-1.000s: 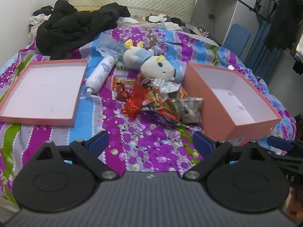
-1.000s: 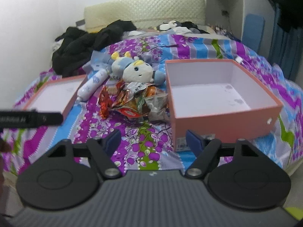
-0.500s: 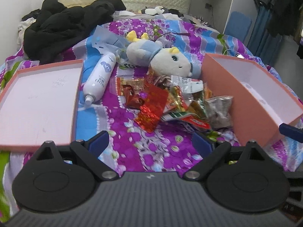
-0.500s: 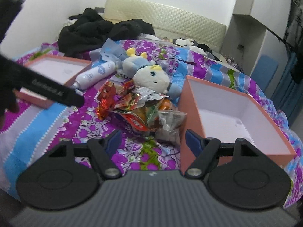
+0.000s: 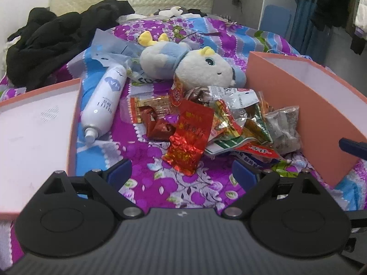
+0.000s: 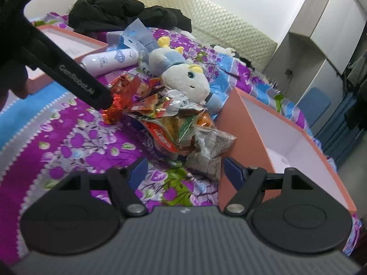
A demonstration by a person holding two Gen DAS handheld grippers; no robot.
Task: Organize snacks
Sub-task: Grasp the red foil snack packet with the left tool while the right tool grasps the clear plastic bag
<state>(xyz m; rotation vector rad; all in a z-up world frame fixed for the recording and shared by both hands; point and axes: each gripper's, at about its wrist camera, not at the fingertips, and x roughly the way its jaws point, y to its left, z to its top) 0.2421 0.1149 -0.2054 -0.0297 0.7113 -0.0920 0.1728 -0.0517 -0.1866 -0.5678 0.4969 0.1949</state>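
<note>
Left wrist view: left gripper [image 5: 181, 175] fingers wide, empty; red foil packet [image 5: 189, 137] at 12 o'clock looks light, crinkly, slippery — pinch its near edge.

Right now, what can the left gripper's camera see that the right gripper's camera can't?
Only the left wrist view shows the wide inside of the pink lid and the flat red foil packet face on. Only the right wrist view shows the left gripper's black finger reaching towards the snacks, and the pink box's white floor. Both show the snack pile, plush toy, white bottle and black clothes.
</note>
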